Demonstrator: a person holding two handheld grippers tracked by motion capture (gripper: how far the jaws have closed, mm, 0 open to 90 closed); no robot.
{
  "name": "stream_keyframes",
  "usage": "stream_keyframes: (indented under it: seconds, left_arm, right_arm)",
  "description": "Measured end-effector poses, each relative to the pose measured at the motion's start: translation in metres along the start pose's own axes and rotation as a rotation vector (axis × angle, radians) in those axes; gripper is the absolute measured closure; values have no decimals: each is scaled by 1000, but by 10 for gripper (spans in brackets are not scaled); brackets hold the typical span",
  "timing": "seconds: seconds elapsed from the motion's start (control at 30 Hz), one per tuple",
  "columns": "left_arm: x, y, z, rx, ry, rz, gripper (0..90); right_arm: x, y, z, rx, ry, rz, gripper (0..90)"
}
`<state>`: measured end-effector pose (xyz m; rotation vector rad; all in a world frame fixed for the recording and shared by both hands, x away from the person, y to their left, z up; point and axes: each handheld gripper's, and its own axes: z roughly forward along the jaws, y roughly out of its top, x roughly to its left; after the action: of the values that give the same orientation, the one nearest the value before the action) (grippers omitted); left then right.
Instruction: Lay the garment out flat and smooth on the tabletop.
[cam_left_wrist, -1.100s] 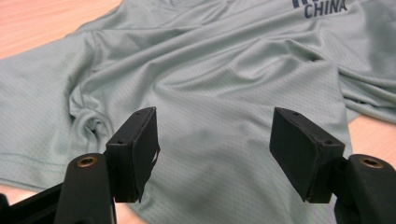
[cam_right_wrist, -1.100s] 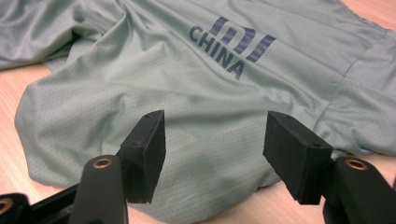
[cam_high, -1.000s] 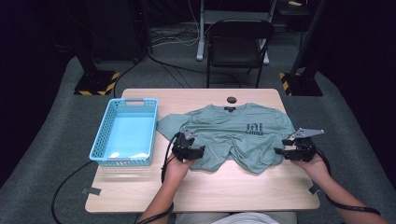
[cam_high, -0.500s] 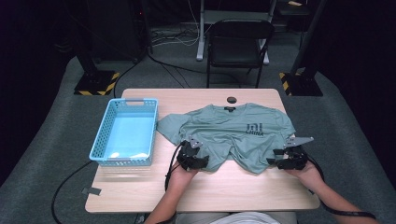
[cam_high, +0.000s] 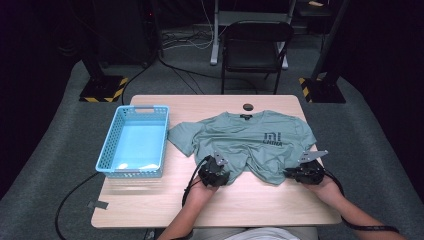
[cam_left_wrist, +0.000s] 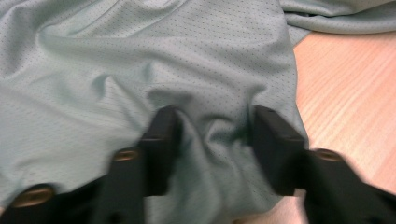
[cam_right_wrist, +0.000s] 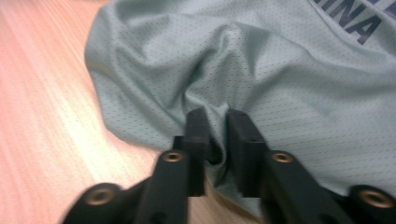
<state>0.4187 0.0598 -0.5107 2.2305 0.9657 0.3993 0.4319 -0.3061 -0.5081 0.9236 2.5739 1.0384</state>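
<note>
A grey-green t-shirt with dark lettering lies spread on the wooden table, its hem toward the person. My left gripper rests on the hem's left part. Its jaws have just been closing and still stand apart, with a gathered ridge of t-shirt between them around the left gripper. My right gripper is at the hem's right corner. Its jaws have just been closing and now pinch a raised fold of the t-shirt in the right gripper.
A blue plastic basket stands on the table's left side, close to the shirt's sleeve. A small dark round hole sits near the far table edge. A black chair stands behind the table. Bare wood lies in front of the hem.
Both hands have come down and inward onto the shirt's hem. Each gripper's jaws have narrowed, the right pair far more, and cloth now bunches between them.
</note>
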Motion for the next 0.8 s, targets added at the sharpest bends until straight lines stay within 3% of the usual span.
stream_keyframes:
  seconds: [0.07,0.13,0.2,0.3,0.4,0.5,0.63,0.8]
  left_arm:
    - [2,-1,-4,7,17,16,727]
    - [4,0,-11,-12,32,23,816]
    - [7,3,-21,-52,47,14,830]
    - [14,9,-36,-101,110,19,835]
    - [27,15,-48,-126,174,24,838]
    - [42,25,-54,-146,209,14,838]
    - [59,43,-51,-158,250,17,838]
    - [77,59,-32,-161,290,-23,837]
  right_arm:
    - [0,1,-3,-13,11,4,831]
    - [-1,4,-9,-35,15,0,837]
    - [-2,8,-19,-76,11,3,840]
    - [-6,14,-38,-149,-9,12,844]
    - [-15,19,-55,-205,-44,21,846]
    - [-29,25,-65,-233,-80,41,848]
    - [-50,37,-67,-258,-125,75,849]
    - [-75,57,-52,-247,-199,107,847]
